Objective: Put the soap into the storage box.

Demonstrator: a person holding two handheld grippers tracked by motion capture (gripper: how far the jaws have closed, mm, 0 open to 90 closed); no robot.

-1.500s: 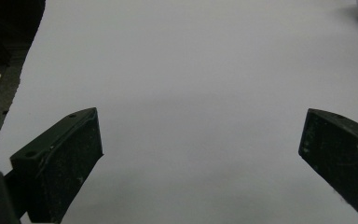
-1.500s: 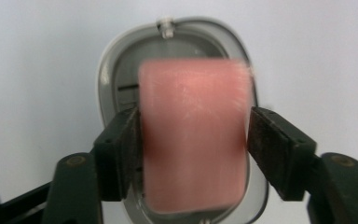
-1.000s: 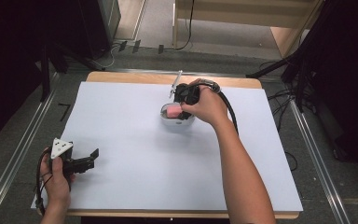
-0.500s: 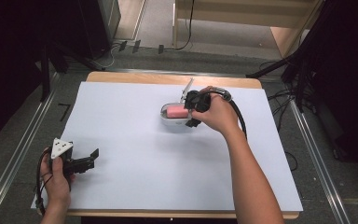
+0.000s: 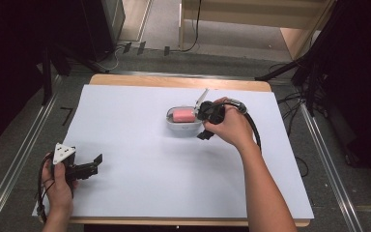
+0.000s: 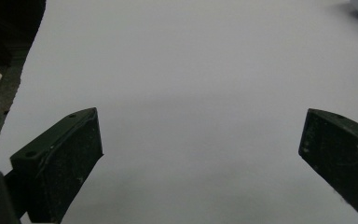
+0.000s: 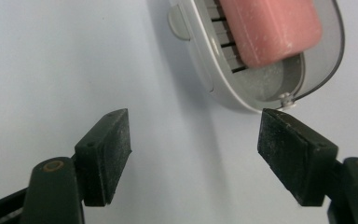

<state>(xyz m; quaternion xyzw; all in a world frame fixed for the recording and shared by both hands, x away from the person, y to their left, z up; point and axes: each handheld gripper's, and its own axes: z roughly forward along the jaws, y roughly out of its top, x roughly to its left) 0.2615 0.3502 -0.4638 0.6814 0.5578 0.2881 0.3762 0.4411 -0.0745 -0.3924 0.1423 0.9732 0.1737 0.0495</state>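
the pink soap (image 5: 184, 115) already lies in its open dish (image 5: 179, 127) at mid-table, and the right gripper (image 5: 204, 126), whose empty jaws have just been opening, sits beside it, so closing the lid looks left, while the left gripper (image 5: 94, 163) rests wide apart near the table's edge.

No text, label, brand or number can be read anywhere — not on the soap dish (image 5: 182, 119), the pink soap (image 5: 184, 115), the white sheet (image 5: 140, 159) or the grippers. One dark mark on the floor (image 5: 67, 115) left of the table looks like a "7" — too small to be sure.
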